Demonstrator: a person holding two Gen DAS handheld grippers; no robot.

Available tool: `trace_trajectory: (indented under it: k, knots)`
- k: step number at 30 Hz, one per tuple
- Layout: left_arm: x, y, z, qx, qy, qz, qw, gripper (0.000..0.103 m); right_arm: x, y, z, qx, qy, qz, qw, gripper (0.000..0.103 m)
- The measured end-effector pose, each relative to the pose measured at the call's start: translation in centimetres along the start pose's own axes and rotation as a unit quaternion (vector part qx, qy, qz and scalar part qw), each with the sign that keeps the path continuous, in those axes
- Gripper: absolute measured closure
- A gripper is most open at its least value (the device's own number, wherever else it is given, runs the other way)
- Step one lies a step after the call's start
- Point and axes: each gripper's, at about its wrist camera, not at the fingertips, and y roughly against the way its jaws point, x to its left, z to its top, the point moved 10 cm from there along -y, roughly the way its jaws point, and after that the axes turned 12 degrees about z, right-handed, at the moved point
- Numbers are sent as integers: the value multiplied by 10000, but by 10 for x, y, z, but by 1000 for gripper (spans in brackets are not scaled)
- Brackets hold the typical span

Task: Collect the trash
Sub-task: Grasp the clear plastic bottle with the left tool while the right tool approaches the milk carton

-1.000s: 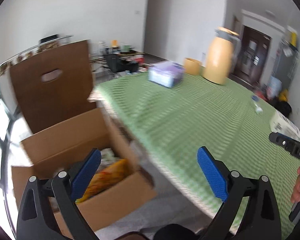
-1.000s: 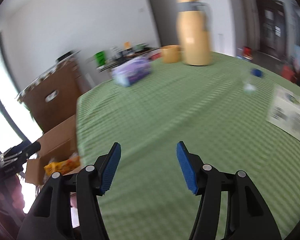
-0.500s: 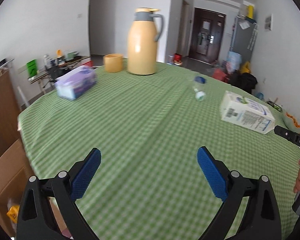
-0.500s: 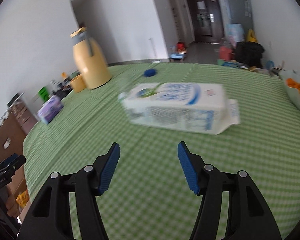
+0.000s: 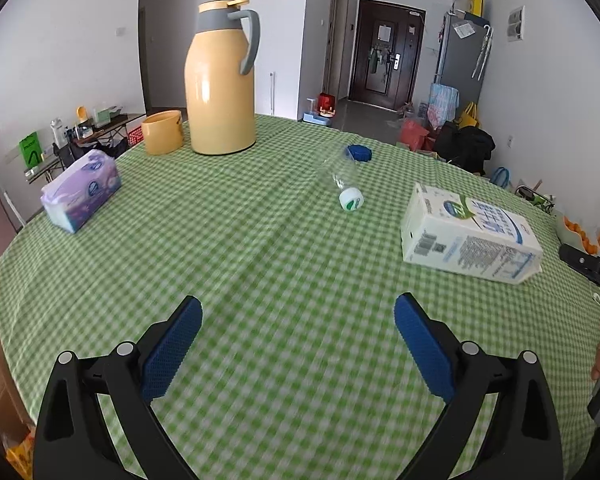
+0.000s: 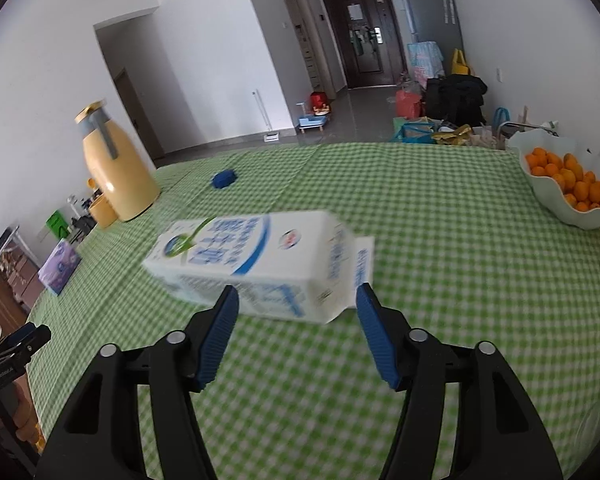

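1. plainly, one white and blue cardboard milk carton [image 6: 256,264] lies on its side on the green checked surface [image 6: 440,240], just ahead of the right tongs [image 6: 296,332], whose blue pads are opening around its near end without touching it, likely to fit its width.
2. left tongs [image 5: 296,344] hang wide open and empty over bare cloth.
3. one clear plastic bottle [image 5: 346,184] also lies flat, one loose blue cap [image 5: 359,153] beside it.
4. one yellow thermos jug [image 5: 220,80] stands upright.
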Motion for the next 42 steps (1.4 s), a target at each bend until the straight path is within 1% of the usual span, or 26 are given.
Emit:
trace_trajectory:
  k: [2,3,5,7,10,13,16,17,18,22,24,27,28,29,31,32,33,34,36,37,38,39,40,41,42]
  knots:
    - [-5,-10,8,31,-26,10,10000,9,-14,-1,3,47,163,-298,9994,42]
    - [-7,-18,13,81,-29,53,9999,9,-21,-3,3,130,326,-522,9980,42]
    - [-9,-31,22,138,-79,126,9998,9,-32,-7,-3,298,486,-735,9957,42]
    - [-11,-38,27,144,-100,135,9998,9,-35,-10,-11,412,539,-654,9956,42]
    - [-15,-50,34,187,-64,80,9998,9,-37,-19,-18,493,759,-750,9931,42]
    - [-19,-61,36,230,-40,63,9997,9,-34,-31,-23,590,790,-699,9927,43]
    - [-25,-73,37,295,-85,47,9995,9,-39,-44,-20,608,795,-824,9916,62]
    - [-28,-76,37,312,-118,49,9994,9,-41,-49,-19,628,727,-764,9924,76]
    - [-30,-82,36,345,-176,53,9992,9,-42,-53,-19,637,650,-696,9934,82]
    - [-38,-107,39,536,-284,61,9981,9,-46,-59,-16,551,654,-752,9935,83]
    - [-44,-123,45,634,-219,86,9977,9,-48,-58,-14,463,508,-702,9952,84]
    - [-57,-144,56,706,-80,97,9974,9,-60,-53,-8,316,352,-809,9956,84]
    - [-64,-154,61,737,-103,79,9972,9,-64,-50,-6,269,265,-837,9958,84]
    - [-70,-163,65,772,-156,150,9968,9,-70,-48,-4,221,196,-889,9956,84]
    - [-84,-175,77,645,-342,248,9970,9,-86,-45,-2,168,84,-1064,9941,84]
    - [-89,-182,85,494,-392,378,9973,9,-89,-45,-2,175,42,-1035,9945,84]
    - [-93,-186,91,412,-362,443,9975,9,-92,-45,-1,159,3,-1017,9947,84]
    - [-97,-193,96,431,-277,431,9978,9,-94,-44,-1,139,-10,-1050,9944,84]
    - [-105,-209,98,736,-88,269,9969,10,-97,-43,0,118,-23,-1063,9943,84]
    - [-107,-214,98,803,-33,279,9964,16,-97,-43,0,112,-27,-1054,9944,84]
    - [-108,-218,98,812,-1,308,9962,35,-97,-43,-1,111,-31,-1044,9945,84]
    - [-110,-222,95,860,-46,339,9957,59,-97,-43,-1,116,-26,-1034,9946,84]
    - [-111,-223,91,922,-98,311,9952,68,-97,-44,-1,113,-39,-1017,9947,84]
    - [-113,-224,87,992,-141,281,9946,73,-97,-43,-2,103,-41,-1008,9948,84]
    - [-113,-221,84,977,-214,283,9946,73,-97,-43,-2,96,-41,-1002,9949,84]
